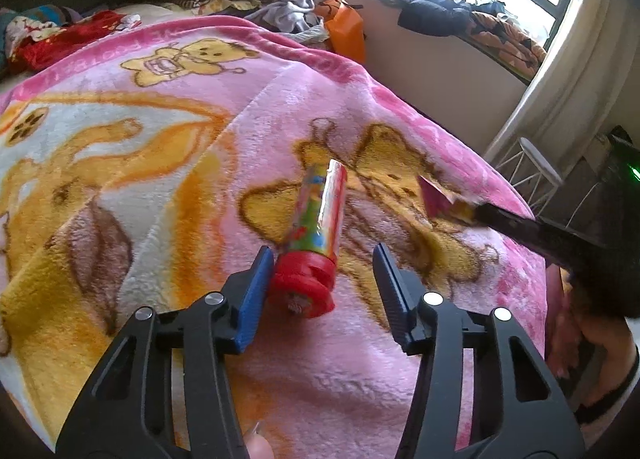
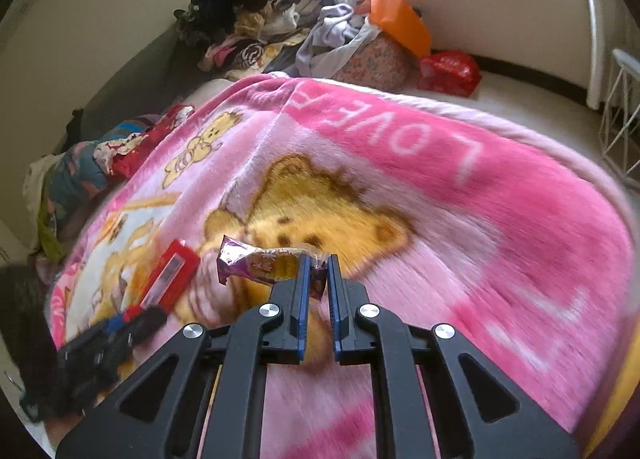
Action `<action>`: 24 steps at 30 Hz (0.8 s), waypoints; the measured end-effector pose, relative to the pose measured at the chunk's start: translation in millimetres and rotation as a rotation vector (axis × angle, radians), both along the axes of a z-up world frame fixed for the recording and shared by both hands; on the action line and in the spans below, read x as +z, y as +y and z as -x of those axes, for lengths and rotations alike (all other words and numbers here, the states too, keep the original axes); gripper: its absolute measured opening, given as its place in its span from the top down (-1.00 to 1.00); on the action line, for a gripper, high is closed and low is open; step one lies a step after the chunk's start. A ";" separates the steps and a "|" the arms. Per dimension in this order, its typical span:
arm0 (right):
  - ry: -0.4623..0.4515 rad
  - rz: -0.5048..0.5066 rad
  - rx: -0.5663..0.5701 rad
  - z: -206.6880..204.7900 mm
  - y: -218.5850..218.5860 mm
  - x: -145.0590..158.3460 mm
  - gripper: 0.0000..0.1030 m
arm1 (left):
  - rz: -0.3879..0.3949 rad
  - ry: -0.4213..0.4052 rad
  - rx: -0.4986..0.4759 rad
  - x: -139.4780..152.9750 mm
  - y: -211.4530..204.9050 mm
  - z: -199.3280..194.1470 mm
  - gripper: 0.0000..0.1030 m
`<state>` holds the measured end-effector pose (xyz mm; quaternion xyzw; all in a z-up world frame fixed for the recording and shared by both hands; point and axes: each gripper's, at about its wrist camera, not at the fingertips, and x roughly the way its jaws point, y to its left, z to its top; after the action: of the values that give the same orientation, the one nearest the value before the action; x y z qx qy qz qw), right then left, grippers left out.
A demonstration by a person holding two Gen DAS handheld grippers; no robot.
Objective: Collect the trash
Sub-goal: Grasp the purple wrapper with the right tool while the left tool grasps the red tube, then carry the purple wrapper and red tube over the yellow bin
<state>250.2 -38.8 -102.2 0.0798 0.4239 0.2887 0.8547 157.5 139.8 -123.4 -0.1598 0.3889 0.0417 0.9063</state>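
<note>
A colourful tube with a red cap [image 1: 316, 243] lies on the pink bear blanket [image 1: 168, 163]. My left gripper [image 1: 320, 259] is open around its capped end: the left blue pad is close against the cap, the right finger stands apart. In the right wrist view the same tube [image 2: 172, 279] shows in front of the left gripper [image 2: 132, 319]. My right gripper [image 2: 318, 261] is shut on one end of a purple and yellow snack wrapper [image 2: 260, 265], held just above the blanket [image 2: 460, 227]. From the left wrist the wrapper [image 1: 436, 201] sticks out of the right gripper [image 1: 474, 213].
Piled clothes [image 2: 256, 31], an orange bag [image 2: 400, 23] and a red plastic bag [image 2: 450, 71] lie beyond the blanket's far edge. A white wire stand [image 1: 536, 175] is at the right, below a window sill covered with clothing [image 1: 460, 15]. More fabric lies left of the blanket [image 2: 92, 167].
</note>
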 end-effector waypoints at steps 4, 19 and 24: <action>-0.067 -0.003 -0.010 34.3 -22.6 10.0 0.83 | -0.012 0.014 0.015 -2.9 -6.5 -5.1 0.42; -0.099 -0.088 -0.161 82.6 -111.9 33.1 0.84 | 0.000 -0.043 -0.107 25.6 -61.8 -4.0 0.47; -0.121 -0.094 -0.213 90.1 -137.5 39.8 0.84 | 0.038 -0.075 -0.146 39.3 -82.3 -3.3 0.47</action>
<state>160.1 -176.3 -62.5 0.1469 0.3465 0.2201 0.9000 160.8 57.4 -84.1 -0.1497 0.3661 -0.0379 0.9177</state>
